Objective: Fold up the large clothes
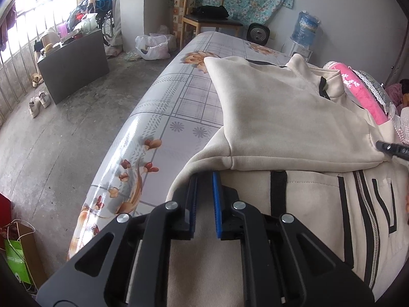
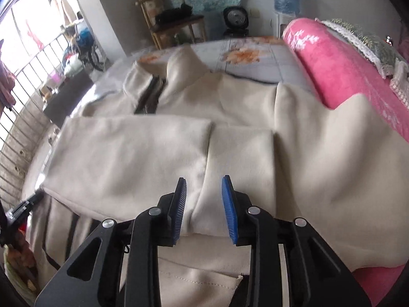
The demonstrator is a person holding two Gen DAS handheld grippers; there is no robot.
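Note:
A cream zip-up jacket with black trim lies on the table, its sleeves folded across the body; it also fills the right wrist view. My left gripper hovers over the jacket's left edge, jaws a little apart, nothing between them. My right gripper is open and empty above the folded sleeves. The right gripper's tip shows in the left wrist view at the right edge. The left gripper's tip shows in the right wrist view at the left edge.
The table has a glossy flowered cloth and its left edge drops to a concrete floor. A pink blanket lies along the right side. A wooden chair, a fan and a water jug stand behind.

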